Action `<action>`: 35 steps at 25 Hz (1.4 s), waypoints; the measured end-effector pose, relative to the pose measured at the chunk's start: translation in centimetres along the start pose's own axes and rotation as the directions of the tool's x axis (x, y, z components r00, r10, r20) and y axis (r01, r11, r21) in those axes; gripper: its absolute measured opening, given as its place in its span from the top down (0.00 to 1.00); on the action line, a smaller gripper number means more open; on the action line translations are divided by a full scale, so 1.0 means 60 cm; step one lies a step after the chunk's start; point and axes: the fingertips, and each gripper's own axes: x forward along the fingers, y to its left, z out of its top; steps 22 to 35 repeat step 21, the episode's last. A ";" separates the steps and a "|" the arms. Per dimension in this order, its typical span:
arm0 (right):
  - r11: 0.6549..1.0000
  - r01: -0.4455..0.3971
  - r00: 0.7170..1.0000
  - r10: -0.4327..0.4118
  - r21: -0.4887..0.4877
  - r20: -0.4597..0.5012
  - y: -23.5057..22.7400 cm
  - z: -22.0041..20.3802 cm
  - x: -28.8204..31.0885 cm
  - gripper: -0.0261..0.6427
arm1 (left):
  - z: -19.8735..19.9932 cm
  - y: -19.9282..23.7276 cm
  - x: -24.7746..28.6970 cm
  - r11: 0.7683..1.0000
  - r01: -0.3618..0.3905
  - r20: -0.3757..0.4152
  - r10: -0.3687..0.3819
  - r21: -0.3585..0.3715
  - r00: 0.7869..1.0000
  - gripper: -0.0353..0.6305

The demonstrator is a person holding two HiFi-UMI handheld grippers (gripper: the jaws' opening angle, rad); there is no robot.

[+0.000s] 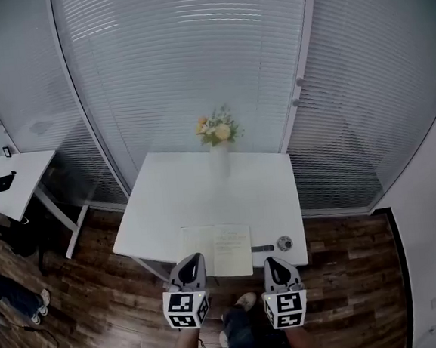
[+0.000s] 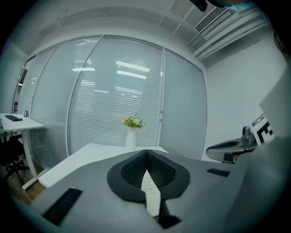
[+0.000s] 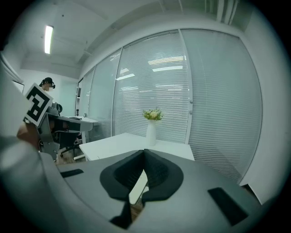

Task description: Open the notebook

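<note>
Left claw [image 1: 190, 258] and right claw [image 1: 276, 261] hovering pinched shut, empty, at 6 o'clock of notebook [image 1: 217, 250]; closed tips risking shoving it across surface [image 1: 196, 186], not catching cover

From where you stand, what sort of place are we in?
Most likely an office: glass partition walls with slatted blinds, a white table holding a notebook and a vase of flowers, plus a second desk.

Closed tongs [image 2: 146, 154], flower vase [image 2: 131, 136] beyond
</note>
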 end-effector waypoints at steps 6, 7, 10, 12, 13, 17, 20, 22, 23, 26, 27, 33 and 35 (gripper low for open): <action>1.000 -0.008 1.000 0.008 0.003 -0.001 0.002 0.001 0.005 0.94 | -0.001 0.006 0.002 1.000 -0.005 0.000 0.005 -0.006 1.000 0.91; 1.000 -0.009 1.000 0.009 0.002 0.000 0.002 0.001 0.005 0.94 | -0.002 0.007 0.003 1.000 -0.006 0.001 0.006 -0.007 1.000 0.91; 1.000 -0.010 1.000 0.010 -0.008 -0.002 0.001 0.001 0.004 0.94 | -0.003 0.006 0.005 1.000 -0.007 0.007 0.007 -0.015 1.000 0.91; 1.000 -0.009 1.000 0.009 -0.015 -0.001 -0.001 0.004 0.000 0.94 | -0.002 0.004 0.005 1.000 -0.004 0.009 0.004 -0.018 1.000 0.91; 1.000 -0.008 1.000 0.008 -0.016 0.000 -0.001 0.006 -0.003 0.94 | -0.001 0.002 0.003 1.000 -0.002 0.010 0.002 -0.019 1.000 0.91; 1.000 -0.003 1.000 0.003 -0.020 0.000 -0.004 0.006 -0.013 0.94 | 0.001 -0.007 0.000 1.000 0.008 0.013 -0.008 -0.016 1.000 0.91; 1.000 -0.003 1.000 0.003 -0.020 -0.001 -0.003 0.003 -0.016 0.94 | -0.002 -0.011 -0.001 1.000 0.011 0.011 -0.011 -0.014 1.000 0.91; 1.000 -0.003 1.000 0.003 -0.020 -0.002 -0.003 0.001 -0.017 0.94 | -0.003 -0.012 -0.002 1.000 0.013 0.010 -0.012 -0.014 1.000 0.91; 1.000 -0.003 1.000 0.003 -0.020 -0.002 -0.003 0.001 -0.017 0.94 | -0.003 -0.012 -0.002 1.000 0.013 0.010 -0.012 -0.014 1.000 0.91; 1.000 -0.003 1.000 0.003 -0.020 -0.002 -0.003 0.001 -0.017 0.94 | -0.003 -0.012 -0.002 1.000 0.013 0.010 -0.012 -0.014 1.000 0.91; 1.000 -0.003 1.000 0.003 -0.020 -0.002 -0.003 0.001 -0.017 0.94 | -0.003 -0.012 -0.002 1.000 0.013 0.010 -0.012 -0.014 1.000 0.91; 1.000 -0.003 1.000 0.003 -0.020 -0.002 -0.003 0.001 -0.017 0.94 | -0.003 -0.012 -0.002 1.000 0.013 0.010 -0.012 -0.014 1.000 0.91; 1.000 -0.003 1.000 0.003 -0.020 -0.002 -0.003 0.001 -0.017 0.94 | -0.003 -0.012 -0.002 1.000 0.013 0.010 -0.012 -0.014 1.000 0.91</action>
